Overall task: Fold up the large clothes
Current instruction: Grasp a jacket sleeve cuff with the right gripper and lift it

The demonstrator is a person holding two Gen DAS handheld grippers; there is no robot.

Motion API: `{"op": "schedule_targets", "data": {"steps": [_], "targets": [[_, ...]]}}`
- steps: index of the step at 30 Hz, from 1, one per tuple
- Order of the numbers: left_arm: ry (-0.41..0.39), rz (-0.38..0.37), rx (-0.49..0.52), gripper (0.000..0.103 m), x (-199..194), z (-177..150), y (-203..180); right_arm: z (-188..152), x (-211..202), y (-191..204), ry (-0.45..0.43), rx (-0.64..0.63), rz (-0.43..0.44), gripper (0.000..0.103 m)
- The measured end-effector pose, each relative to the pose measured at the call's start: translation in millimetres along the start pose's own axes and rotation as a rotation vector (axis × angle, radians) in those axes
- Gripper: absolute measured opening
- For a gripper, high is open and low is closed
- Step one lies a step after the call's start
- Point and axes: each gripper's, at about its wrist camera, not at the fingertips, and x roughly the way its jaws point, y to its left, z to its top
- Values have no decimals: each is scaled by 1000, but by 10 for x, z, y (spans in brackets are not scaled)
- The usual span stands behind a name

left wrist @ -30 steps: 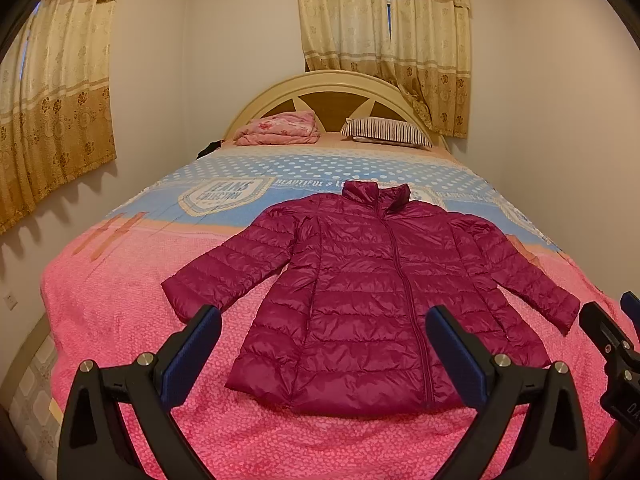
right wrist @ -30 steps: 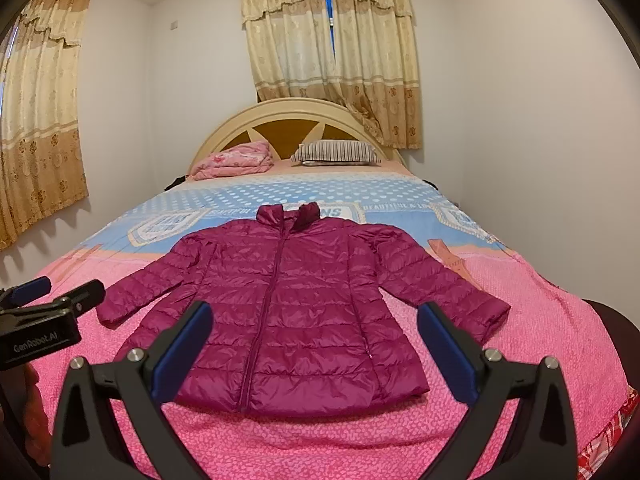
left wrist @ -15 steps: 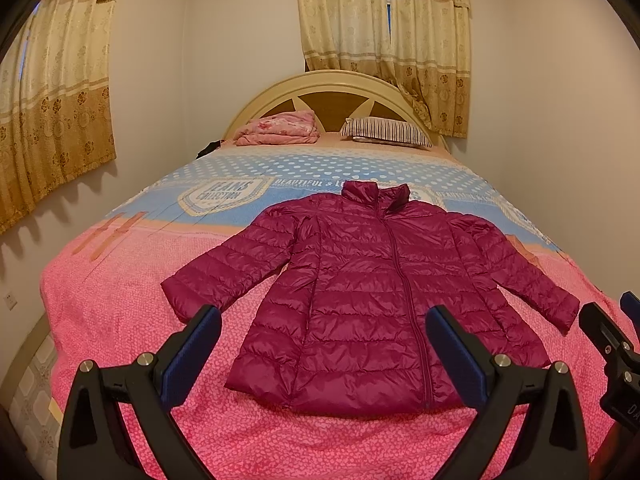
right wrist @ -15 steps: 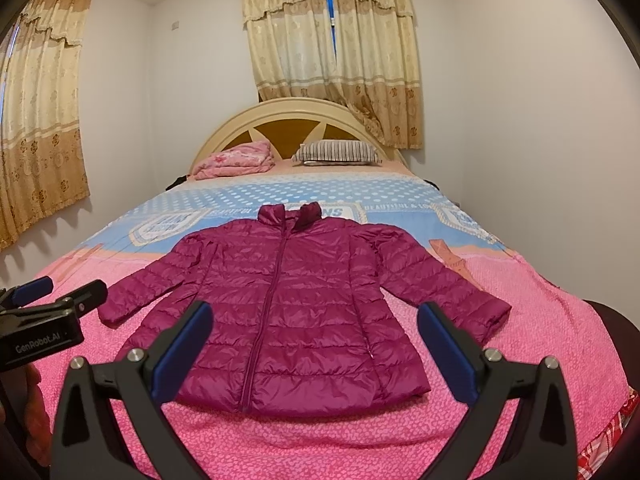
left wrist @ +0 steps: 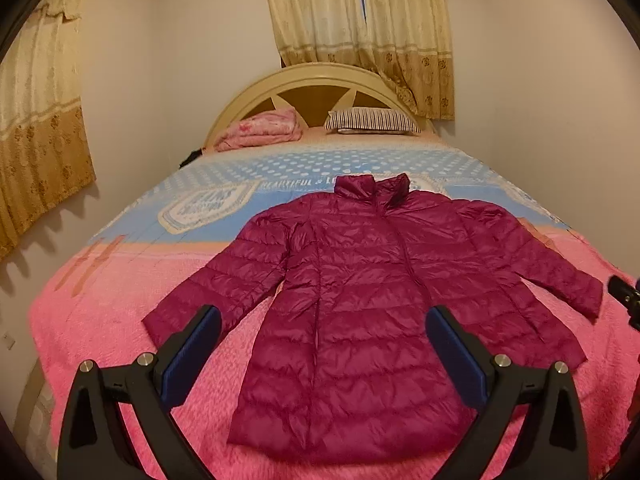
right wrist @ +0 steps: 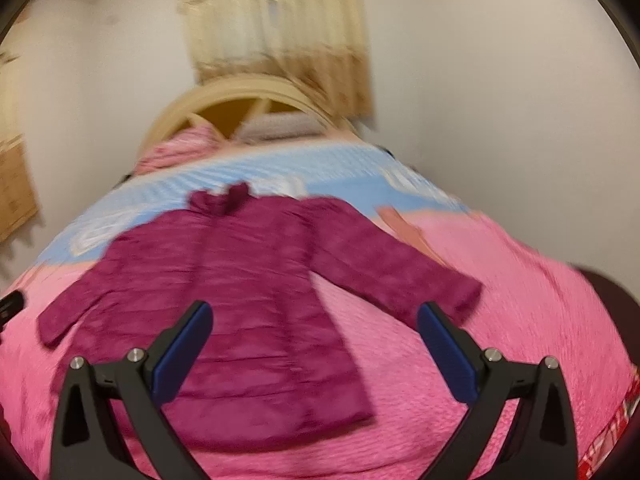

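Note:
A magenta quilted puffer jacket lies flat, front up and zipped, on the pink end of the bed, collar toward the headboard and both sleeves spread outward. It also shows, blurred, in the right wrist view. My left gripper is open and empty, hovering above the jacket's hem near the left sleeve cuff. My right gripper is open and empty, above the hem with the right sleeve cuff just beyond its right finger. Neither touches the jacket.
The bedspread turns blue beyond the jacket. A folded pink blanket and a striped pillow lie by the wooden headboard. Walls stand close on both sides, with curtains behind. The right gripper's tip shows at the right edge.
Both grippers have moved forward and tipped down toward the jacket. The right wrist view is now motion-blurred and has swung right. The jacket has not moved.

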Motion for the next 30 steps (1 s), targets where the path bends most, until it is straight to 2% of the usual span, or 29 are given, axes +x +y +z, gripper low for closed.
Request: {"op": "schedule_targets", "data": {"steps": [4,12,14,19,22,24,26,27,29,30], "targets": [[41,21,-24,102,421,115,114,70,323,-342,64,51,-61,103],[97,60,16,102,1064,288,267,186,914,-1063,174,176,-163,103],[120,75,22,102,1276,323,313,187,1038,-1188,203,201,-171,98],[180,95,24,102,1708,334,381,164,1305,-1402,251,233,-217,95],[208,93,14,102,1928,313,382,133,1442,-1484,280,249,-229,87],[225,92,19,102,2076,294,359,102,1510,-1516,304,255,-227,79],[246,98,31,102,2239,276,333,71,1576,-1533,325,259,-204,62],[255,100,32,102,2286,273,329,58,1598,-1541,335,263,-194,57],[275,104,29,102,2413,269,334,50,1626,-1575,334,282,-159,39],[282,107,25,102,2452,269,346,51,1637,-1597,331,296,-132,34]]}}
